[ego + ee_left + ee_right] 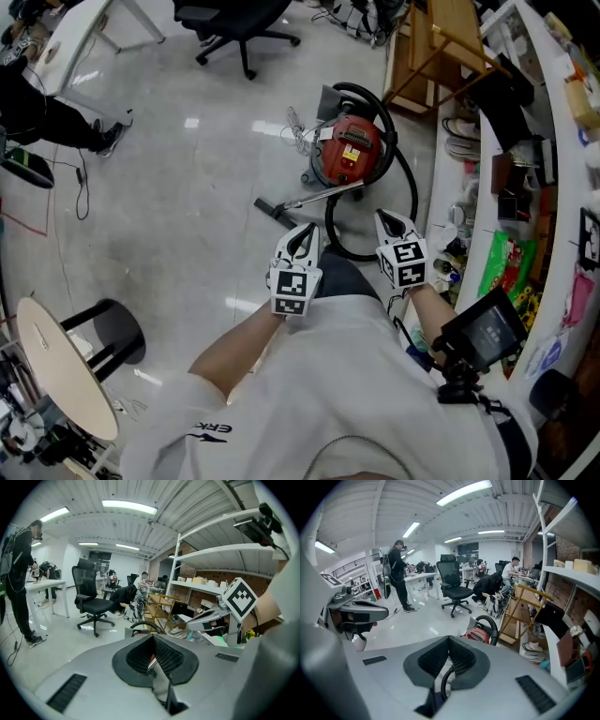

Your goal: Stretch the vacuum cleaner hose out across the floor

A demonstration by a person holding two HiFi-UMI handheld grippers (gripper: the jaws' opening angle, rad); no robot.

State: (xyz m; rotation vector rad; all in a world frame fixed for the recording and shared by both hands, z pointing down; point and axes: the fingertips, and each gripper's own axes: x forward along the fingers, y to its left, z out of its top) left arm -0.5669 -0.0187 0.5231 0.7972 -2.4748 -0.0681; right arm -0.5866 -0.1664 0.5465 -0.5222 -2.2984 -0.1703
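A red canister vacuum cleaner (346,150) stands on the pale floor by the shelving. Its black hose (411,184) loops round the right side and curls back under (337,246). A metal wand (323,195) runs left to a dark floor nozzle (273,212). My left gripper (304,232) is shut and empty, just below the wand. My right gripper (385,219) is shut and empty too, inside the hose's loop. The right gripper view shows the vacuum cleaner (479,634) and the hose (489,622) just beyond the shut jaws. The left gripper view shows a hose arc (146,626) over its shut jaws.
White shelving (531,178) packed with goods runs down the right. A wooden rack (439,49) stands behind the vacuum, a black office chair (240,26) further back. A white cord (294,131) lies by the vacuum. A round table (54,367) and a black stool (118,332) stand at the left.
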